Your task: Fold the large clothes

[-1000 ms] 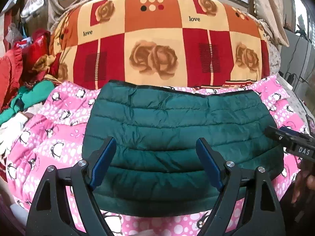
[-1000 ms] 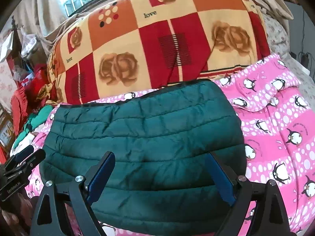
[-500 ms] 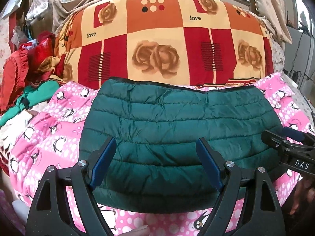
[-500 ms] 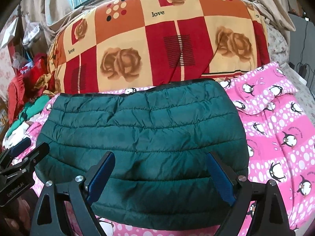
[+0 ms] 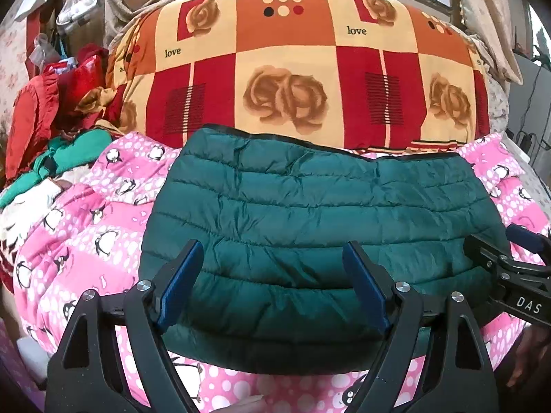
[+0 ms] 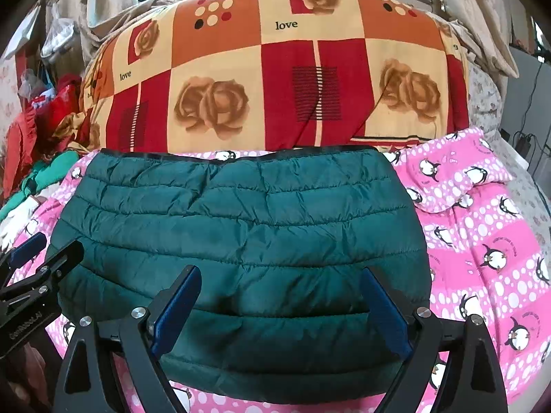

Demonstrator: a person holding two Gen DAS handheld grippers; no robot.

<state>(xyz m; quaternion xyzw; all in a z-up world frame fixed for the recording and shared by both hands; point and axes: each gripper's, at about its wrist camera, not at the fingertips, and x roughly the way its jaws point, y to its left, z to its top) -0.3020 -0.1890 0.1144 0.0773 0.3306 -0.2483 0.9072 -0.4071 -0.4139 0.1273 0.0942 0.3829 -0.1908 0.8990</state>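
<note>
Looking forward from the left wrist camera, a dark green quilted jacket point(image 5: 310, 220) is seen lying folded into a wide, flat bundle on a pink penguin-print blanket point(image 5: 86, 234). Its far edge is trimmed in black and lies just in front of a large rolled quilt point(image 5: 296, 69) patterned in red, orange and cream squares with brown roses (the word "love" is printed on it). The left gripper point(image 5: 273, 289) is held above the near part of the jacket, its two blue-padded fingers point(image 5: 179, 285) spread wide with nothing between them. At the right edge, the right gripper point(image 5: 513, 265) is seen from the side, over the jacket's right end; from this angle it cannot be told how its jaws stand. A heap of red and green clothes point(image 5: 58, 130) is piled at the far left.

From the right wrist camera, the same jacket point(image 6: 241, 227) fills the middle of the view on the pink blanket point(image 6: 482, 241), with the quilt point(image 6: 275, 79) behind it. The right gripper point(image 6: 279, 309) is shown released, its blue fingers point(image 6: 175, 309) parted wide above the jacket's near edge and gripping nothing. The left gripper point(image 6: 38, 258) is seen at the left edge, beside the jacket's left end.
</note>
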